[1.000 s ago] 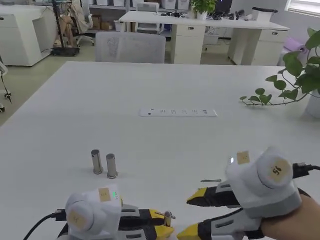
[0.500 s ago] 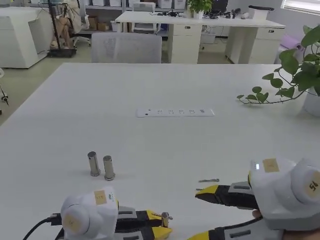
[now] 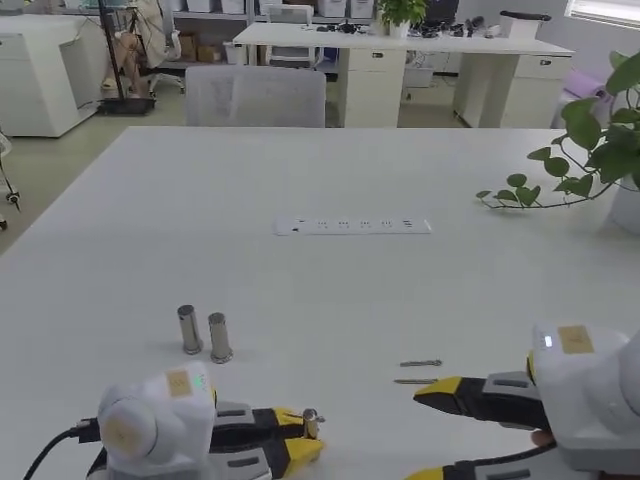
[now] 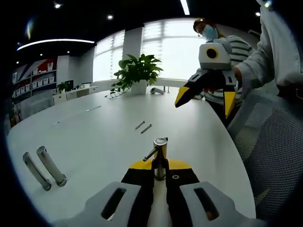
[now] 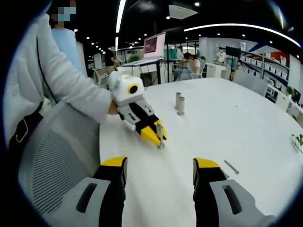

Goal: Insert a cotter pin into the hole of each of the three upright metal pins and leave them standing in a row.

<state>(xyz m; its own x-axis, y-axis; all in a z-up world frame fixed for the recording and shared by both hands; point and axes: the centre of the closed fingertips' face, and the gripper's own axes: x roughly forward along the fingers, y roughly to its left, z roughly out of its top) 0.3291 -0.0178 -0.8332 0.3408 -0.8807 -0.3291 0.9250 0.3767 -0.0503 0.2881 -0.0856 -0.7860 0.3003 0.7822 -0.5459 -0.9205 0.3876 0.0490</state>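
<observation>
Pin (image 4: pixel 160 147) | upright, clamped in left hand-held gripper (image 4: pixel 160 168) (cotter (image 4: pixel 150 154) through top)

white desks (image 3: pixel 400 45), grey chair (image 3: pixel 255 95), ceiling strip lights (image 5: pixel 236 26).

The bench (image 3: pixel 400 290) is plain white, unpatterned. The left gripper (image 3: pixel 312 440) and right gripper (image 3: pixel 413 435) have white bodies and black jaws with yellow tips. The first pin (image 3: pixel 190 329), second pin (image 3: pixel 220 337) and third pin (image 3: pixel 310 418) are bare silver-grey metal. The cotter pins (image 3: pixel 420 363) are dull grey. The power strip (image 3: pixel 352 226) is white; the plant (image 3: pixel 600 130) is green; the chair (image 3: pixel 255 95) is grey.
</observation>
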